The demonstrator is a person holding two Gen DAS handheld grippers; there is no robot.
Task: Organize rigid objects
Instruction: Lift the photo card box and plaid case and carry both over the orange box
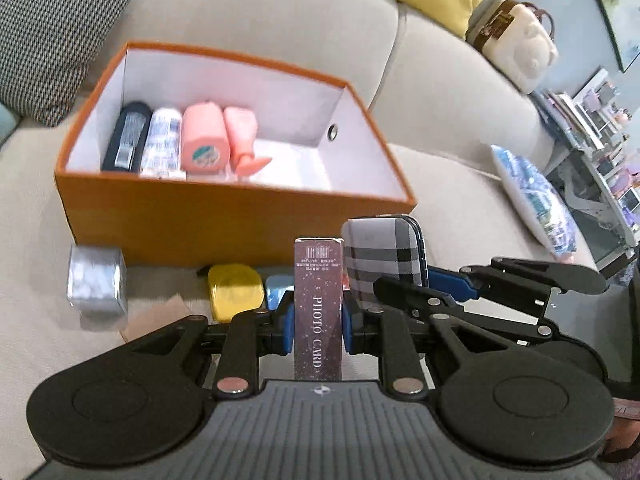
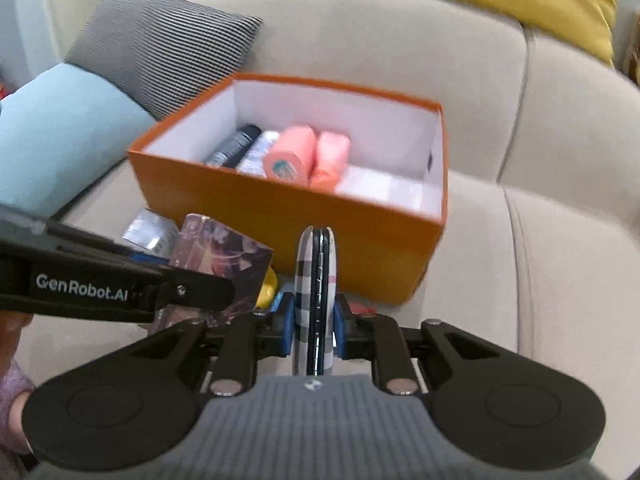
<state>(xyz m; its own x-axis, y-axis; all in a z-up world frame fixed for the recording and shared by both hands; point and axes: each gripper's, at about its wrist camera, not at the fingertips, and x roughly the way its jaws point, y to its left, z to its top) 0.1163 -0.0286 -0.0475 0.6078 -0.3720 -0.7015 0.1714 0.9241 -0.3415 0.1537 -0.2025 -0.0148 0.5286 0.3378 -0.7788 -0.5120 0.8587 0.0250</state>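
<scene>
The orange box (image 1: pixel 224 216) sits on the beige sofa (image 1: pixel 460 184) straight ahead of both grippers, its open top facing up, with a dark bottle (image 1: pixel 126 136), a white patterned tube (image 1: pixel 162 142), a pink canister (image 1: pixel 204 138) and a pink pump bottle (image 1: pixel 242 136) lying side by side against its left end; the right half of its white floor is bare. That bare stretch is what the next move appears to turn on, since both held items lie just short of the box's near wall and must rise over it. The left gripper (image 1: pixel 318 320) is clamped on a tall photo card box (image 1: pixel 319 308), held upright with its long axis vertical. The right gripper (image 2: pixel 314 320) pinches a plaid case (image 2: pixel 314 292) on edge, its flat faces against the pads and its long axis also upright. The right gripper lines up with the empty right end and looks the nearer of the two to it; the left faces the box's middle. Each item would probably have to be tipped flat to match the row. Still loose on the cushion in front of the box lie a silver packet (image 1: pixel 96 280), a yellow case (image 1: pixel 236 290) and a small blue item (image 1: pixel 278 286), partly hidden behind the left fingers.
</scene>
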